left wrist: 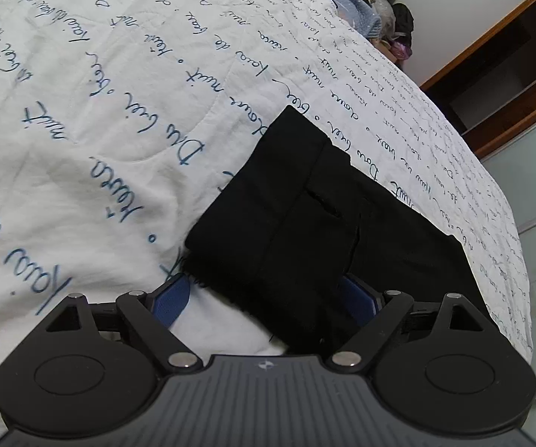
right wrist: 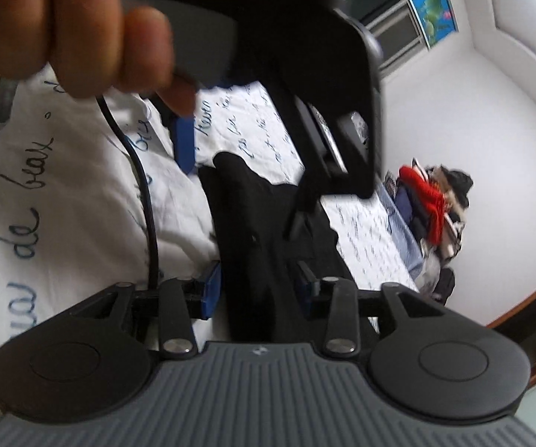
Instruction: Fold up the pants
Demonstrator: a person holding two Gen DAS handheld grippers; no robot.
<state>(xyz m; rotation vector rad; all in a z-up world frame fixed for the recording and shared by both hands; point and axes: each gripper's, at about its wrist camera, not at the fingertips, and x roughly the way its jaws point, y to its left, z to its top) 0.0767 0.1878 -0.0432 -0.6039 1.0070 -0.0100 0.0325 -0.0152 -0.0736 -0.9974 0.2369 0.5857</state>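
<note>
Tilting down over the bed [left wrist: 81,119], the left tool [left wrist: 268,294] gapes wide around the folded black pants [left wrist: 305,205], while the right tool [right wrist: 256,294], half-closed, straddles them.

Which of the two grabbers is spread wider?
The left gripper: its blue pads stand far apart; the right gripper's sit closer, around the black pants.

— How does the left gripper [left wrist: 264,298] stand?
— Its blue-padded fingers [left wrist: 171,298] are spread wide and angled downward, pressing on nothing.
— And the right gripper [right wrist: 256,294]?
— Its jaws are narrower, the pads not pressing anything that can be made out; the view is blurred.
— Any hand in sight?
— The left hand [right wrist: 78,29] wraps its gripper's handle, fingers curled.
</note>
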